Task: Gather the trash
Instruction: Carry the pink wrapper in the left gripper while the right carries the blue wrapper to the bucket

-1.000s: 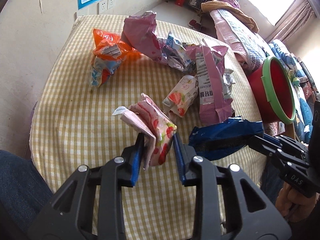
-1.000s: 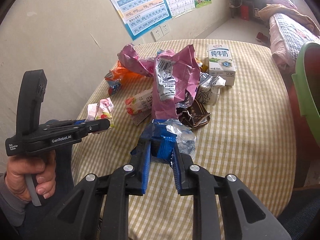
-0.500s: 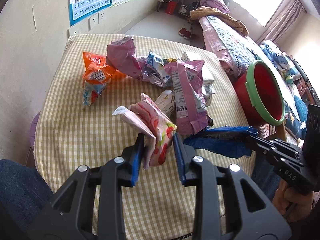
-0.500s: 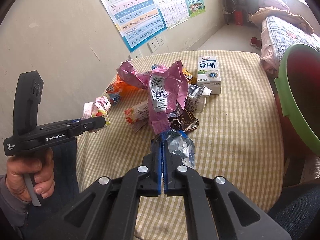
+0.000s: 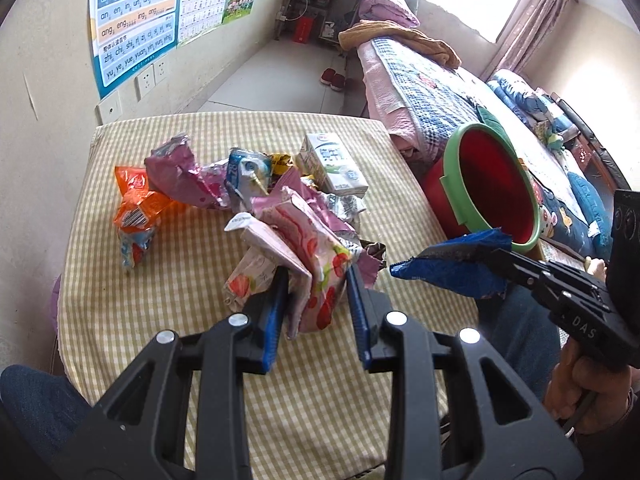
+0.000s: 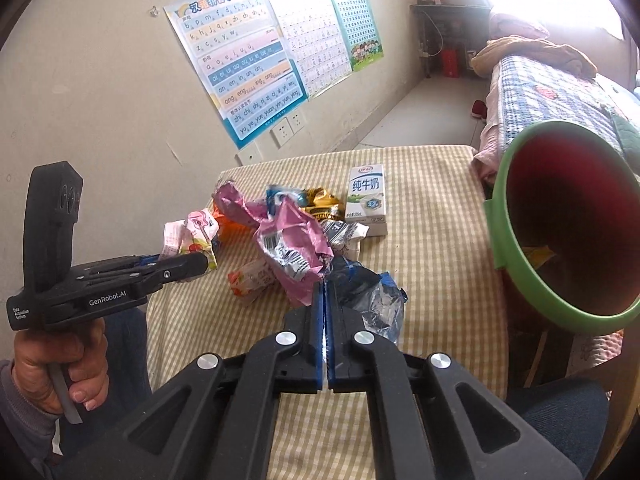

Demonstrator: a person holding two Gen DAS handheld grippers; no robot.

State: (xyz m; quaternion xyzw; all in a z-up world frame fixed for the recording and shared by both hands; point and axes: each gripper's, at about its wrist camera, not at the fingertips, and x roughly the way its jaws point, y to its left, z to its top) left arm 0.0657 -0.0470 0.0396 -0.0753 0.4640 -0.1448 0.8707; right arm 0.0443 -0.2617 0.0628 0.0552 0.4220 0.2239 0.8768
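A crumpled pink strawberry-print wrapper [image 5: 308,256] is gripped between the blue pads of the left gripper [image 5: 316,300], whose jaws are narrowed onto it, and is held clear above the yellow checked tablecloth [image 5: 192,360]. A blue foil wrapper [image 5: 452,268] is pinched in the right gripper [image 6: 325,312], whose jaws are pressed fully together on it; in the left wrist view the foil is seen lifted off the table, close to the lip of a red bucket with a green rim [image 5: 490,184]. The bucket is tilted towards the table at its right edge, and a scrap of yellow can be made out inside it in the right wrist view.

The rest of the litter is left heaped in the middle of the table: a large pink wrapper [image 6: 296,240], an orange snack bag [image 5: 138,208] to the left side, a blue-and-white crushed carton [image 5: 246,170], a brown-and-gold wrapper [image 6: 320,200], and an upright white milk carton [image 6: 366,200] at the far side of the heap. A small strawberry-print pack [image 6: 250,276] is lying on the cloth near the pink wrapper.

The left gripper's handle is clasped in a hand [image 6: 68,364] with a grey sleeve. Alphabet posters [image 6: 248,64] are pinned to the wall behind the table, and a quilted bed [image 5: 432,80] is seen beyond the bucket.
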